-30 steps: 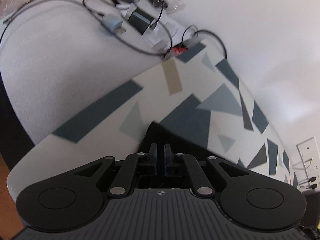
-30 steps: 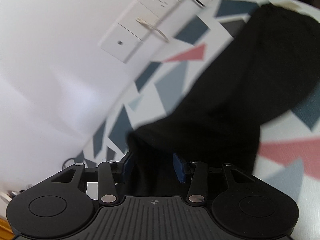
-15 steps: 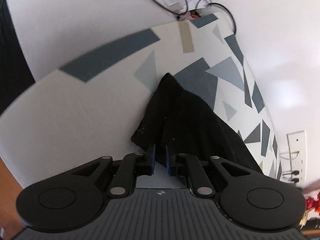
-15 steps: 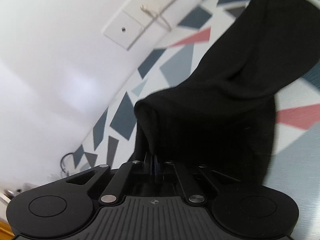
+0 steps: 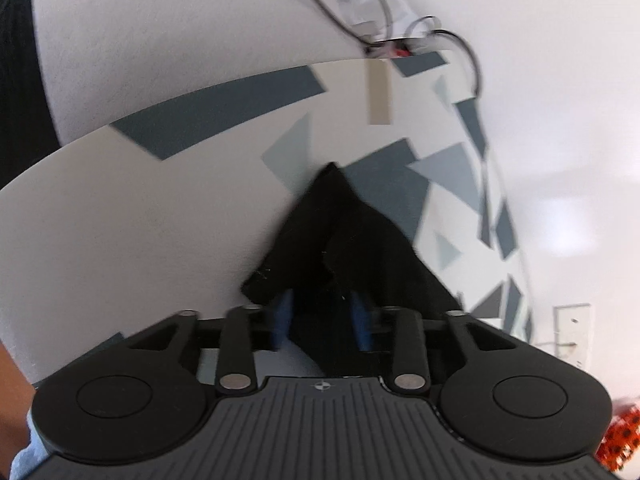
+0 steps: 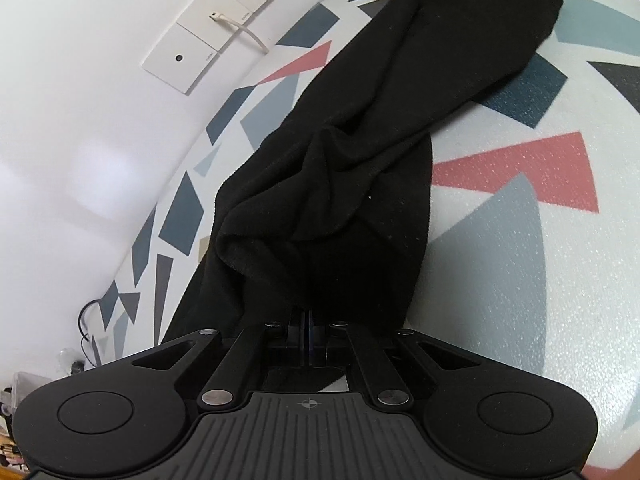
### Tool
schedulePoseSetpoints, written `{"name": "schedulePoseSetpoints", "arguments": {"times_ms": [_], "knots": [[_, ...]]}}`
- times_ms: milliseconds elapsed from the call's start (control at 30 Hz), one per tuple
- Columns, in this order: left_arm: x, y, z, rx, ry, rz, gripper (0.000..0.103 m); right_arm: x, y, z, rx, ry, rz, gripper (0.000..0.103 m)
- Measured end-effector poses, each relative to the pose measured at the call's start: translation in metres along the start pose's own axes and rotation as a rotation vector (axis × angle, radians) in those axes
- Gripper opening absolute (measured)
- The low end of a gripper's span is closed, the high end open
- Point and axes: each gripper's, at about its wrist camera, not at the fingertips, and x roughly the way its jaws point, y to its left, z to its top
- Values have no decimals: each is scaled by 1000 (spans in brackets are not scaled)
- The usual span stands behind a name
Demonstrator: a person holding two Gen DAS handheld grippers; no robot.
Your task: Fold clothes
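A black garment (image 6: 380, 140) lies stretched along the patterned tablecloth (image 6: 520, 240), bunched into folds near its close end. My right gripper (image 6: 306, 320) is shut on that bunched end, which rises off the cloth to the fingers. In the left wrist view, another pointed end of the black garment (image 5: 360, 240) rests on the tablecloth (image 5: 160, 220). My left gripper (image 5: 322, 312) stands open, its blue pads (image 5: 282, 316) on either side of the fabric without pinching it.
Cables and small electronics (image 5: 360, 8) lie on the white surface past the tablecloth's far edge. A strip of beige tape (image 5: 379, 96) holds that edge down. Wall sockets (image 6: 224, 24) sit on the white wall beside the table. An orange-red object (image 5: 620, 440) shows at the lower right.
My right gripper went from open to shut on the garment and lifted its end. My left gripper, shut on the fabric before, has opened and let it go.
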Motion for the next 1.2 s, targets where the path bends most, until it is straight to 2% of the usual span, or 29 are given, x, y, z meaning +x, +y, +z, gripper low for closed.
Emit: {"name": "schedulePoseSetpoints", "arguments": {"times_ms": [333, 367, 400, 533, 667, 733, 867, 900, 967, 1100, 1200], "knots": [[7, -11, -8, 60, 15, -8, 38, 6, 2, 5, 4, 12, 7, 1], [8, -11, -10, 69, 11, -5, 19, 7, 1, 6, 3, 12, 7, 1], [8, -11, -11, 78, 5, 8, 10, 7, 1, 7, 2, 14, 6, 1], [1, -16, -9, 83, -24, 34, 6, 10, 3, 10, -3, 26, -9, 1], [-21, -43, 6, 99, -91, -37, 6, 9, 25, 20, -30, 9, 19, 1], [-39, -59, 16, 107, -135, -96, 5, 2, 41, 29, -36, -28, 81, 1], [-82, -84, 27, 183, -253, -215, 6, -27, 76, 42, -91, -135, 295, 1], [-88, -87, 27, 206, -272, -225, 6, -33, 81, 42, -124, -151, 311, 1], [-87, -83, 25, 240, -260, -206, 6, -30, 75, 37, -132, -128, 280, 1], [-44, -43, 11, 209, -114, -34, 6, -13, 48, 21, -101, -37, 168, 1], [-24, -21, 1, 186, -73, 31, 6, 0, 28, 10, -77, 31, 83, 1]]}}
